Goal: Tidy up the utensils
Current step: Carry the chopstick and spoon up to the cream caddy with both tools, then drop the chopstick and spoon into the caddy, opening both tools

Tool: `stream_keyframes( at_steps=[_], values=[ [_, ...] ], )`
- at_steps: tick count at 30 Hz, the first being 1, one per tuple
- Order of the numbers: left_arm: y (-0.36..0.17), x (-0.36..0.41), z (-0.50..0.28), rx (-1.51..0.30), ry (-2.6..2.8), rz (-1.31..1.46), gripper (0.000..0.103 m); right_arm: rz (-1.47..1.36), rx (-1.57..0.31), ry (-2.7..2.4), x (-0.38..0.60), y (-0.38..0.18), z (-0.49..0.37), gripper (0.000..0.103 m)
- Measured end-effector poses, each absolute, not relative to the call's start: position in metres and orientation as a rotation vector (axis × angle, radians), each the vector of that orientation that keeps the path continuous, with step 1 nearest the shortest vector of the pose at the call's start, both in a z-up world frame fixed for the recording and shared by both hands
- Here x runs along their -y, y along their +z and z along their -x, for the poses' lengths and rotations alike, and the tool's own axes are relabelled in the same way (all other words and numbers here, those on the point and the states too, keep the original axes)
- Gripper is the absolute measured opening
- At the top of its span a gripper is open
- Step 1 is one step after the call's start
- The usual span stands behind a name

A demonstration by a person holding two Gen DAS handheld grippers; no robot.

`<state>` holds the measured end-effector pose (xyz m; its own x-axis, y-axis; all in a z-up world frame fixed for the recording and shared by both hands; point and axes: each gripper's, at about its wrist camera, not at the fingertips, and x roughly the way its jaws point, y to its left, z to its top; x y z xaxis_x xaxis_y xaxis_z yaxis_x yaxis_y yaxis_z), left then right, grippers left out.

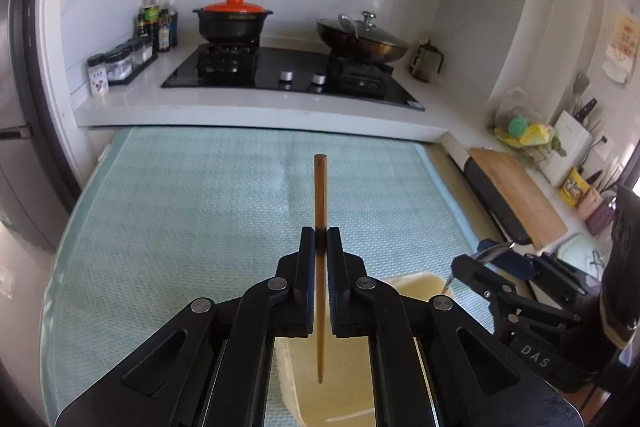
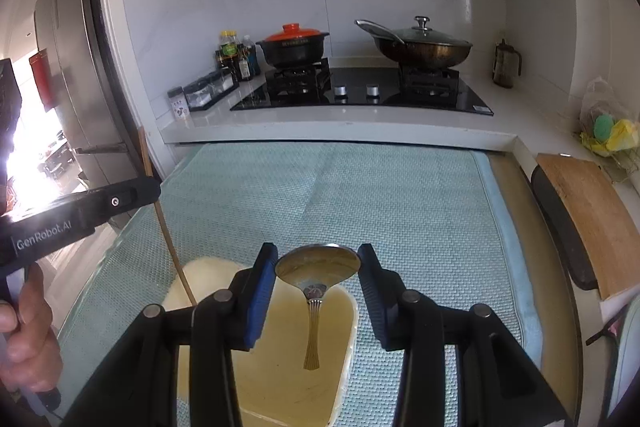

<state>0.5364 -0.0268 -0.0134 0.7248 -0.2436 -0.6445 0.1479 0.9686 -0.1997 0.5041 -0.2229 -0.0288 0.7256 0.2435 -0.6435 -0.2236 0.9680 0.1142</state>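
My left gripper (image 1: 320,233) is shut on a brown wooden chopstick (image 1: 320,195), which points up and forward, its thin end hanging over a cream tray (image 1: 320,387). In the right wrist view the chopstick (image 2: 172,247) slants down beside the tray (image 2: 280,367). My right gripper (image 2: 318,251) is shut on the bowl of a metal spoon (image 2: 316,267), its handle hanging over the tray's right compartment. The right gripper (image 1: 486,259) with the spoon (image 1: 492,251) shows at the right of the left wrist view.
A light-green mat (image 1: 180,211) covers the table. Behind it stand a counter with a gas hob (image 1: 288,71), a black pot with an orange lid (image 1: 232,19), a lidded wok (image 1: 362,37) and condiment bottles (image 1: 156,23). A wooden cutting board (image 2: 588,219) lies at the right.
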Motion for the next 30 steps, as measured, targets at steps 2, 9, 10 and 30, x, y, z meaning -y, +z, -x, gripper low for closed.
stream_keyframes(
  at_steps=[2,9,10,30],
  values=[
    [-0.023,0.029,-0.541,-0.748,-0.207,0.129,0.003,-0.032,-0.736,0.248,0.225,-0.037,-0.509,0.042],
    [-0.037,0.033,-0.550,-0.781,-0.187,0.087,0.005,-0.052,-0.753,0.225,0.227,-0.042,-0.519,0.044],
    [-0.037,0.033,-0.550,-0.784,-0.185,0.081,0.008,-0.047,-0.760,0.222,0.227,-0.043,-0.521,0.050],
    [-0.015,-0.069,-0.283,-0.630,-0.170,0.044,0.095,0.092,-0.501,0.195,0.254,-0.002,-0.270,0.065]
  ],
)
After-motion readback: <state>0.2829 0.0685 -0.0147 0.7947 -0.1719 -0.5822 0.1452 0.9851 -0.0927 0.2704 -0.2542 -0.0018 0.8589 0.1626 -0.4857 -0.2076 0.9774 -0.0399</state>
